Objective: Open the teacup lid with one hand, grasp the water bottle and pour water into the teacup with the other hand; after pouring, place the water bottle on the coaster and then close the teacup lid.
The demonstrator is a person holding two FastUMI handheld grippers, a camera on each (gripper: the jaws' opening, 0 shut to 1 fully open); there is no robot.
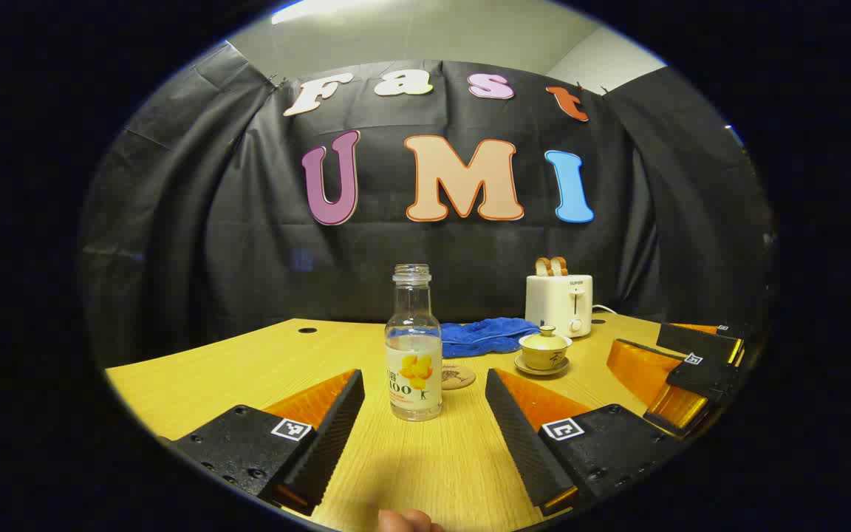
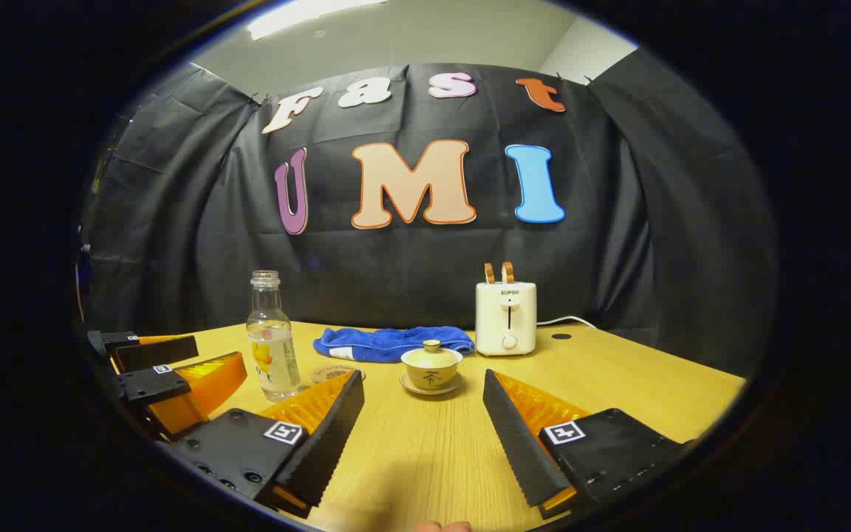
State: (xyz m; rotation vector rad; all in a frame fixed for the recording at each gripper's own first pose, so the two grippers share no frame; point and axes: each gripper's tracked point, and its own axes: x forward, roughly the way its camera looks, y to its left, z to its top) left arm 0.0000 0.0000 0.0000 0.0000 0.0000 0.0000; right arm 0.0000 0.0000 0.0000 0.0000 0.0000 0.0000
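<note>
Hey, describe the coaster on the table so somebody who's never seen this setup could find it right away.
Start at the white toaster by the back wall, then come forward past the blue towel. The coaster lies flat on the wooden table, between the water bottle and the lidded teacup. It is the only flat brown disc, with nothing on it.

One water bottle (image 1: 414,355), uncapped and partly filled, stands on the desk (image 1: 233,369). One coaster (image 1: 459,377) lies just beside it. One teacup (image 1: 545,353), bearing one lid (image 1: 546,336), sits on one saucer (image 1: 541,368). One blue towel (image 1: 486,336) lies behind them. One toaster (image 1: 559,304) holds two slices of bread (image 1: 551,266). Two claws are counted: the left claw (image 1: 425,414) and the right claw (image 2: 422,421), each with two fingers spread apart.
</note>
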